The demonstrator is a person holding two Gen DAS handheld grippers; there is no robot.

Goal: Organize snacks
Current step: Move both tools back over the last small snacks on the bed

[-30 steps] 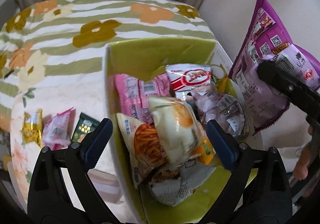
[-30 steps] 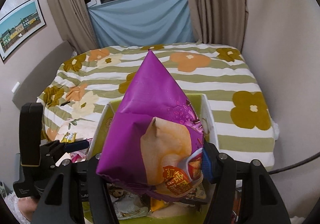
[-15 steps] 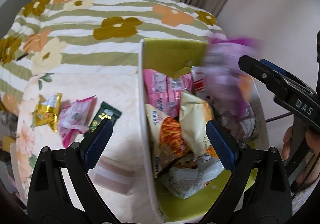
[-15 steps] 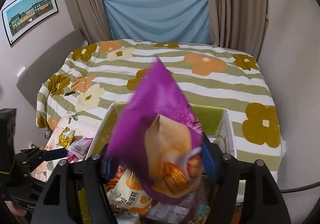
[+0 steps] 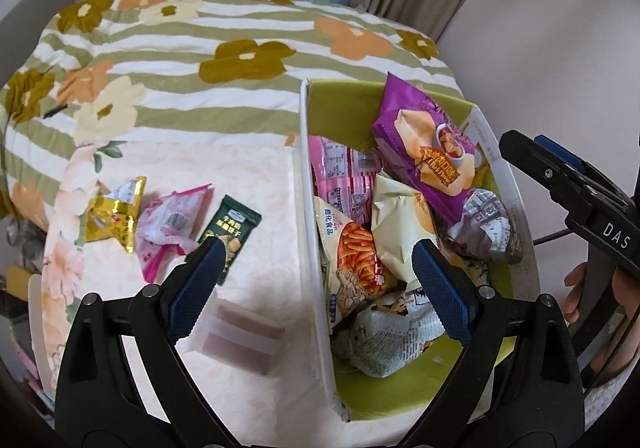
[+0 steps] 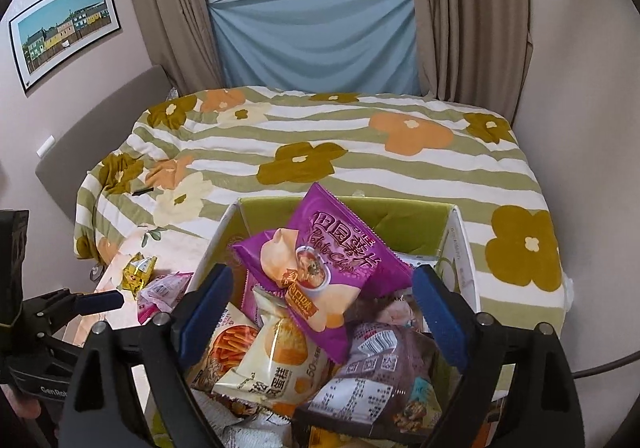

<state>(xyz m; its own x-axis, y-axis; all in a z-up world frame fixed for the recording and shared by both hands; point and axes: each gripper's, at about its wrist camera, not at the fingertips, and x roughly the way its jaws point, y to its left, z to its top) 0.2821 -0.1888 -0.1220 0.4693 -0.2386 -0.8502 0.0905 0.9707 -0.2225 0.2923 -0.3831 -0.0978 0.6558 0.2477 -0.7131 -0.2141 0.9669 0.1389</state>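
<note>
My two wrist cameras sit just behind their tongs, both tilted steeply down and close over the green box, sharing it and the flowered bed beyond.

The potato chip bag was purple with pale yellow chips printed on it. The box was lime green inside, white outside. The bedspread carried green and white stripes with brown, orange and cream flowers. On the cream floral cloth lay a gold packet, a pink packet and a dark green packet.
</note>
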